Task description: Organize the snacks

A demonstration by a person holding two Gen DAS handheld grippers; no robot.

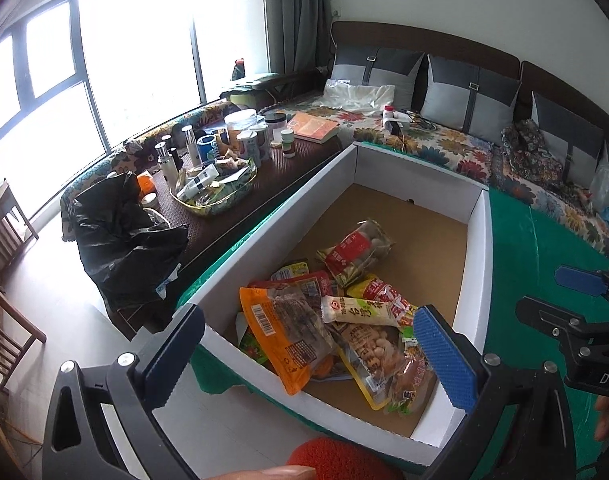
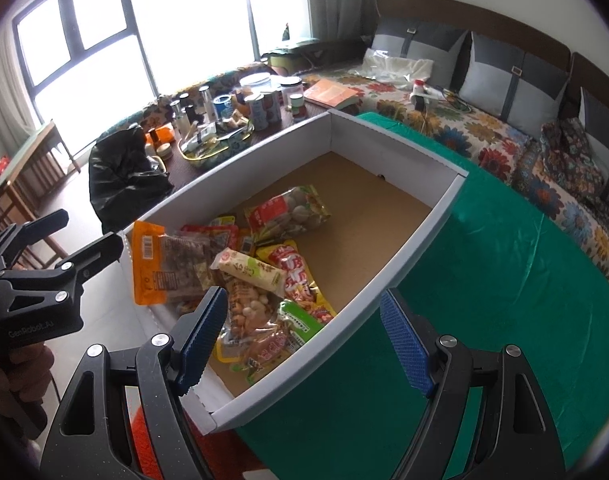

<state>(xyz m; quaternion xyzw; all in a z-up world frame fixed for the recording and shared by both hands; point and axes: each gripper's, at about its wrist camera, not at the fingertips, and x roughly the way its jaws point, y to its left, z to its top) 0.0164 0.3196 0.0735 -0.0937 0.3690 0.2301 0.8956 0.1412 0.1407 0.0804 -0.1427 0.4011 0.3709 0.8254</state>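
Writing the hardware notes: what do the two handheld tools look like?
Both match: black plastic frames with triangular cutouts and silver screw heads, fingers faced with blue ridged pads. The left tool reads "GenRobot.AI" on its body, seen from the right wrist; the right tool shows white letters "DAS", cut off. No cables or sleeves visible.

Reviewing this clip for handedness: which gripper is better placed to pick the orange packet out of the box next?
Probably left. The left gripper is open, its fingers framing the snack pile with the orange packet between them. The right gripper, also open, straddles the box's right wall.
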